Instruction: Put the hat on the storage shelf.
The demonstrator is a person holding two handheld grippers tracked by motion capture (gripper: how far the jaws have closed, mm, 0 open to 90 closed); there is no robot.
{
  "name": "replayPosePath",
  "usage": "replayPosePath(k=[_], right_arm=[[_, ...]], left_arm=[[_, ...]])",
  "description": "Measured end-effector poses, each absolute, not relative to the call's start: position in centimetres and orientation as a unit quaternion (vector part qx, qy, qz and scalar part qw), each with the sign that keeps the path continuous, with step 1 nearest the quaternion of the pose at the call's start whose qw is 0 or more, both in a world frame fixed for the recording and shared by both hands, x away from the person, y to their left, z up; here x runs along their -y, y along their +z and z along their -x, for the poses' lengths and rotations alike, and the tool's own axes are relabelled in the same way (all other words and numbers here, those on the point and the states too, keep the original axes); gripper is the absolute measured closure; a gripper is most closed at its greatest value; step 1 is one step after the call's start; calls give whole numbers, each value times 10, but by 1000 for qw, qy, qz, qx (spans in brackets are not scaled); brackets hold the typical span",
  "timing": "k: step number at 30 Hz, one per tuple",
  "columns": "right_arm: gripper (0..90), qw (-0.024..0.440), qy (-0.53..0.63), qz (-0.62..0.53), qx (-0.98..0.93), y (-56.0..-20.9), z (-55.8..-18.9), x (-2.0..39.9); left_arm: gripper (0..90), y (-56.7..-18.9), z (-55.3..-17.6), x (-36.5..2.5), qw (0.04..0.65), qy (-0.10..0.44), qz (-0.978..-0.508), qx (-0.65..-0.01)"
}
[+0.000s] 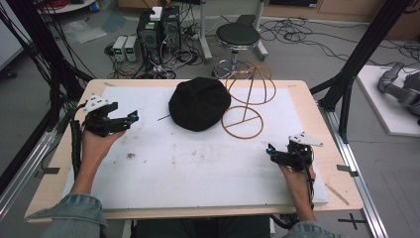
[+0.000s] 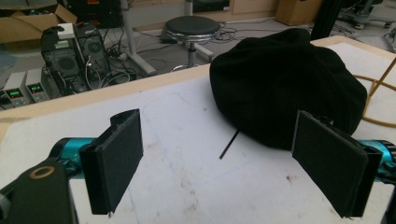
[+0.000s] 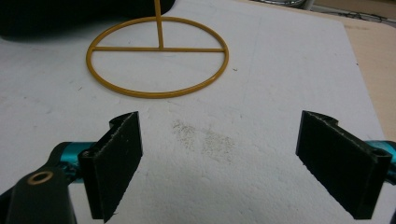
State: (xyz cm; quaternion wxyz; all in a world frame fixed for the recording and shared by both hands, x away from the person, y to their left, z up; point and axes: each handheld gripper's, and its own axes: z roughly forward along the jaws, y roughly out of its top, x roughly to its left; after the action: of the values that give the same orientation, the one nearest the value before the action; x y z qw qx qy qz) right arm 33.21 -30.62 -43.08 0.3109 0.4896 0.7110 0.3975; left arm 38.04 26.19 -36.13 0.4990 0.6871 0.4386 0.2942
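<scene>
Left gripper [image 1: 132,118] near the bench's left edge, jaws spread wide, empty | right gripper [image 1: 270,150] near the right edge, jaws gaping too, nothing held | I see the round black cloth hat [image 1: 199,103] mid-bench toward the far edge, touching the yellow wire hat stand [image 1: 242,121] lying tipped beside it

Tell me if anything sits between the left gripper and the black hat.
Nothing visible does. The left gripper, jaws wide apart, faces the black hat across bare white board. A thin dark stick lies at the hat's near edge, flat on the board.
</scene>
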Motion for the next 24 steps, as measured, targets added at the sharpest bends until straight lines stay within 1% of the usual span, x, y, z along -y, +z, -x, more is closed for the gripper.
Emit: replayPosePath(k=[4, 10, 21, 24], right_arm=[[143, 311, 398, -490, -710, -431, -332, 306], [143, 314, 400, -485, -712, -431, -333, 306], [143, 312, 396, -483, -716, -432, -334, 305], [144, 311, 396, -485, -715, -432, -334, 305]], left_arm=[[189, -354, -392, -254, 500, 303, -689, -428], [164, -346, -411, -241, 502, 306, -688, -425], [163, -340, -441, -213, 511, 312, -689, -408], [163, -340, -447, -206, 515, 306, -689, -408]])
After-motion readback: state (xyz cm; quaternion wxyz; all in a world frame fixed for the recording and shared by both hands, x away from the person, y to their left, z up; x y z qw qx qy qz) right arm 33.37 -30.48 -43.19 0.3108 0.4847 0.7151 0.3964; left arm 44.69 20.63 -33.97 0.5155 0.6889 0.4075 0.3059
